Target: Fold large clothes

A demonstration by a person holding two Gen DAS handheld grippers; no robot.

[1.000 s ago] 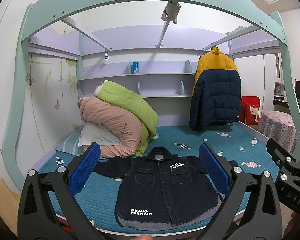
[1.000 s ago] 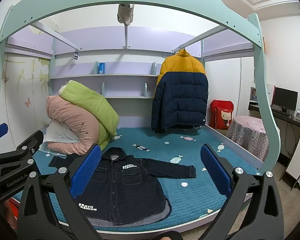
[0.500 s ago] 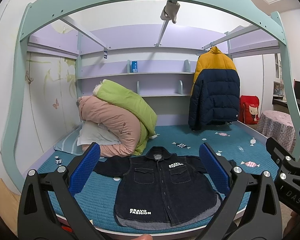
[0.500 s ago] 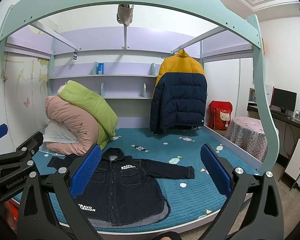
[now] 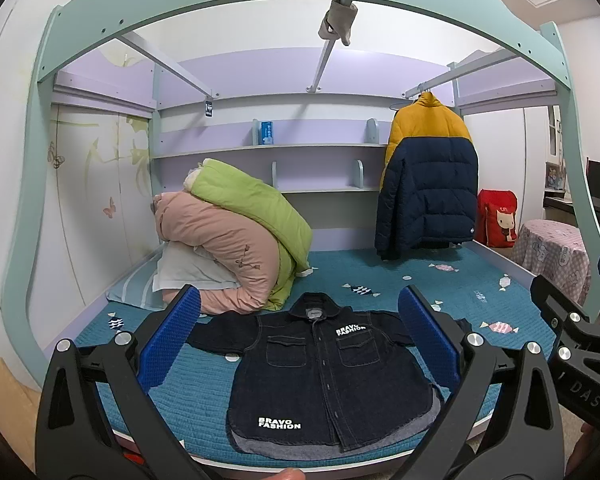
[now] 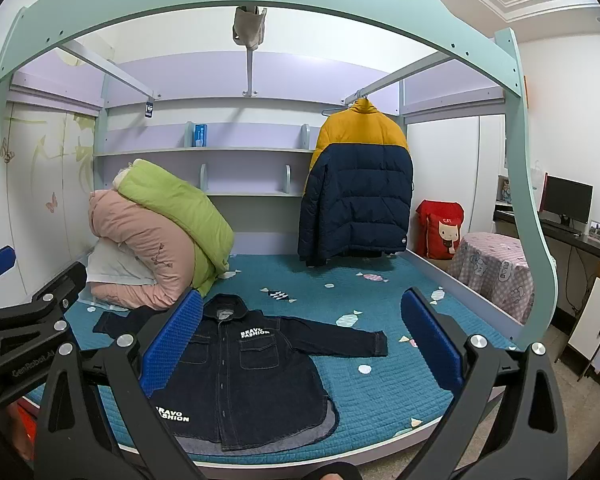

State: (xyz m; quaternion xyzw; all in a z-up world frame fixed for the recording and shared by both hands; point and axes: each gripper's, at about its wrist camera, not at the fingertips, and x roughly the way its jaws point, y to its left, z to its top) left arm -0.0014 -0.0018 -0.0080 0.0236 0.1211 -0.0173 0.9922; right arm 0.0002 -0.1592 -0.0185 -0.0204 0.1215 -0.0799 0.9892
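The dark navy denim button-up jacket [image 5: 324, 376] lay flat and face up on the teal quilted bed cover [image 6: 380, 368], near its front edge, collar toward the shelves and both sleeves spread sideways. Compared with a second before, it sat a little lower and nearer in both views; otherwise its lay was unchanged. White lettering reading "BRAVO FASHION" showed on the chest and again at the hem.

The left gripper [image 5: 299, 340] hung in front of the bed, its blue-padded fingers [image 5: 171, 340] spread wide around nothing, as before. The right gripper [image 6: 300, 338] matched it, fingers [image 6: 430, 340] apart and empty. Grey print on the left gripper's black arm read "GenRobot.AI" in the right wrist view; "DAS" showed on the right one's arm in the left view.

Behind the jacket, a rolled pink and green duvet pile [image 5: 236, 240] rested at the back left, and a yellow and navy puffer coat [image 6: 358, 184] hung from a rail on the right.
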